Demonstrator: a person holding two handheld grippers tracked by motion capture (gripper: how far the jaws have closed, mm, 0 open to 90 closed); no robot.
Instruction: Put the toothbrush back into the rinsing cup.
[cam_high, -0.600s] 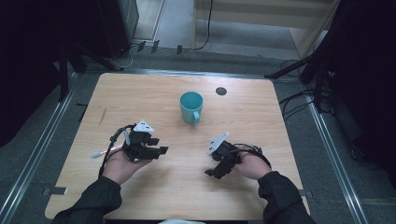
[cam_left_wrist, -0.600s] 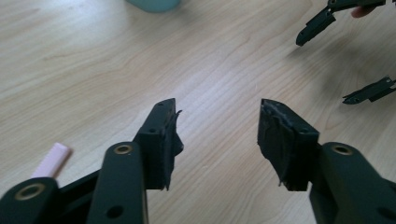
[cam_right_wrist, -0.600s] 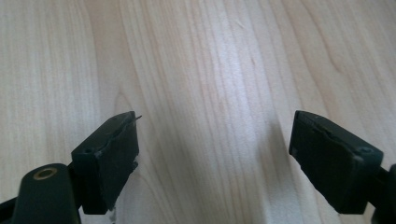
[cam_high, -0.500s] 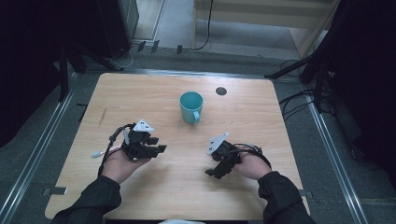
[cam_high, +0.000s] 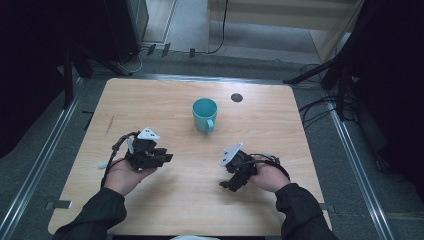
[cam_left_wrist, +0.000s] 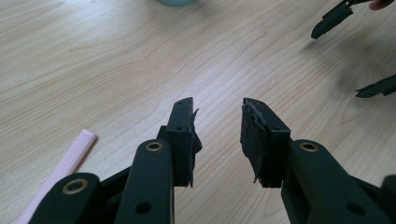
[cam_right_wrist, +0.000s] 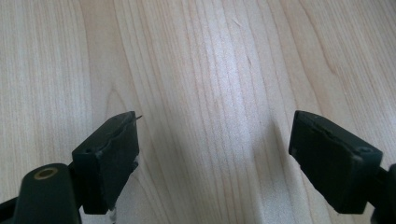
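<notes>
My left gripper rests low over the left part of the wooden table, pointing right. In the left gripper view its jaws stand open, with bare wood between the worn pads. My right gripper is held over the right front of the table, pointing left. Its jaws are spread wide over bare wood. A teal mug stands upright at the table's middle, farther back than both grippers, handle toward the person.
A pale pink straw-like stick lies on the table beside my left gripper; its end pokes out left of the hand. A small black disc sits behind the mug. The right gripper's black fingertips show far right in the left gripper view.
</notes>
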